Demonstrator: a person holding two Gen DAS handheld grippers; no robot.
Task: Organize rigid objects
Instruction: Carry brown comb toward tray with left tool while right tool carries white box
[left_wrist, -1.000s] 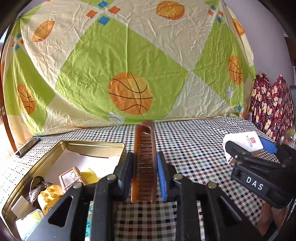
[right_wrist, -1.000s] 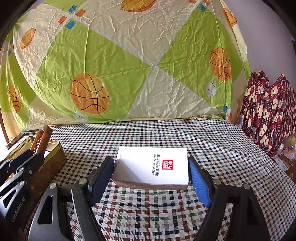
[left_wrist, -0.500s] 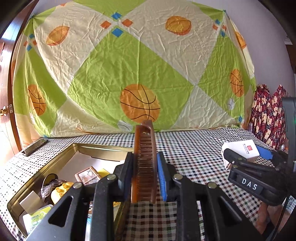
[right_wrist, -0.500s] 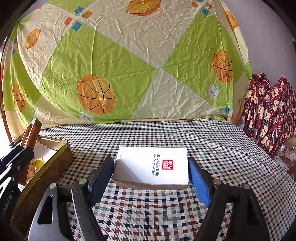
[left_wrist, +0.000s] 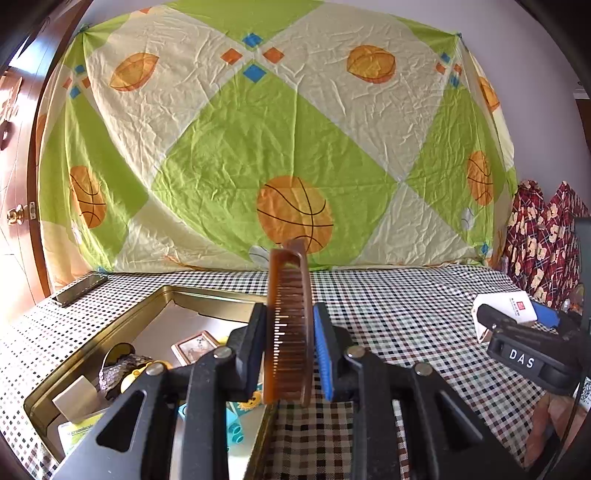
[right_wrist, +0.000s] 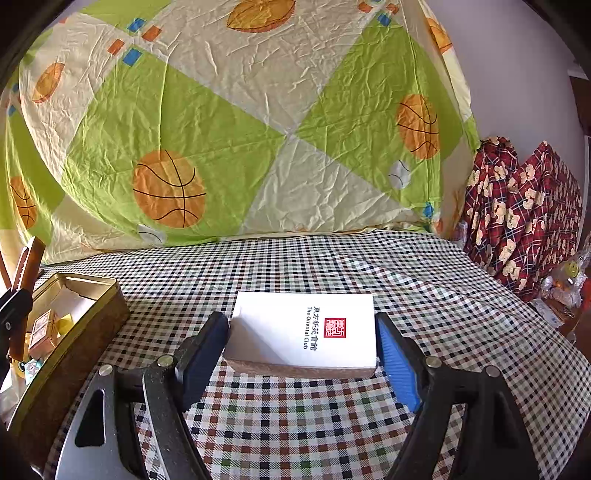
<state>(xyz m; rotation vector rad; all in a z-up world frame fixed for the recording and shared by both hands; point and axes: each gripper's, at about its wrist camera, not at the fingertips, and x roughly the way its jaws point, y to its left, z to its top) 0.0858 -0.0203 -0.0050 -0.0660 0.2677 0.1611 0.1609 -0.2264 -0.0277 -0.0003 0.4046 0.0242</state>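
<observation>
**Both tools loaded: comb over the tin, card box over the cloth**

Left tool (left_wrist: 289, 343) pinches a brown translucent comb (left_wrist: 288, 325) between its black and blue pads, the comb standing on edge and pointing forward. It hangs above the near right edge of an open gold tin (left_wrist: 110, 325), which holds small items: a yellow toy, a picture card and a pale box. The tin rests on a surface covered by a checked cloth (left_wrist: 406, 314). A dark flat bar (left_wrist: 79, 290) lies near the far left corner.

Right tool (right_wrist: 301, 350) grips a white box (right_wrist: 303, 328) printed "The Oriental Club" with a red seal, held flat, well right of the tin (right_wrist: 74, 354). A green and cream basketball-print sheet (right_wrist: 221, 110) hangs behind.
</observation>
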